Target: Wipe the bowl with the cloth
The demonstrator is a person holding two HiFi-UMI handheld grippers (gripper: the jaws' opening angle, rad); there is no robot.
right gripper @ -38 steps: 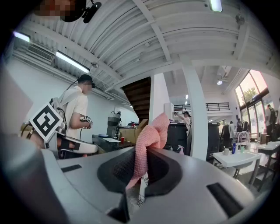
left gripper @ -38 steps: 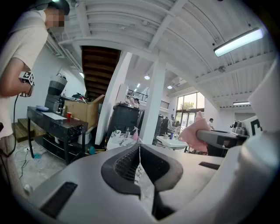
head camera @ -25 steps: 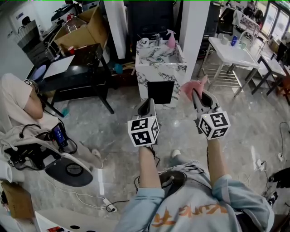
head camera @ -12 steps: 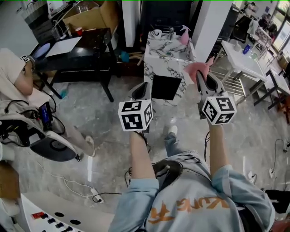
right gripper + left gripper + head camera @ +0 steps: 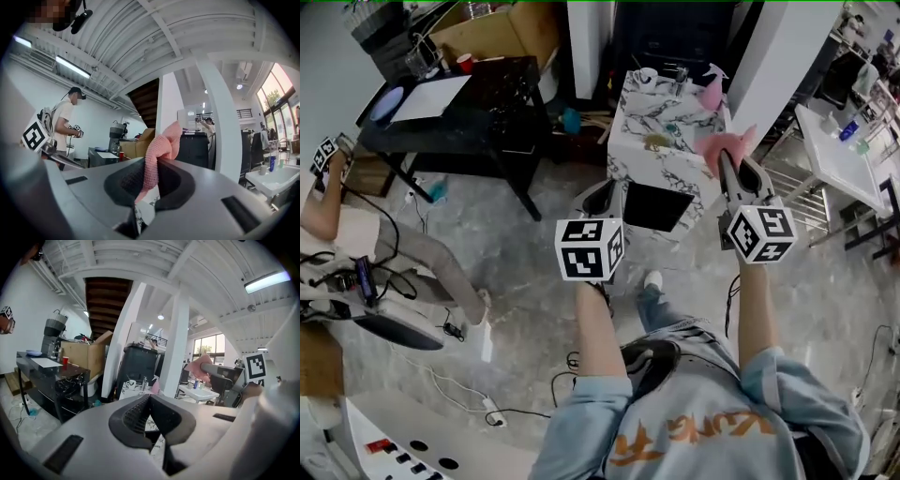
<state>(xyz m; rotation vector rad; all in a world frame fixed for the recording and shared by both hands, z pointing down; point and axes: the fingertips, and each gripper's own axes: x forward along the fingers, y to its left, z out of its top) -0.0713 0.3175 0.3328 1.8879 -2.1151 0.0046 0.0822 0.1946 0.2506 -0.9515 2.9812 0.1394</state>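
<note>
Pinching the pink cloth [image 5: 157,154], the right gripper [image 5: 728,161] is held up; the left gripper [image 5: 604,193] is pressed together, empty. Approach step: the bowl, possibly on the marble counter [image 5: 633,122] ahead, needs reaching and steadying.

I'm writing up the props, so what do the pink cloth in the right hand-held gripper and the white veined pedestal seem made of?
Pink cloth: soft matte knitted fabric, judging by its fine bumpy weave. White veined pedestal: marble or a marble-print surface; dark veins on white, real stone or not is unclear.
</note>
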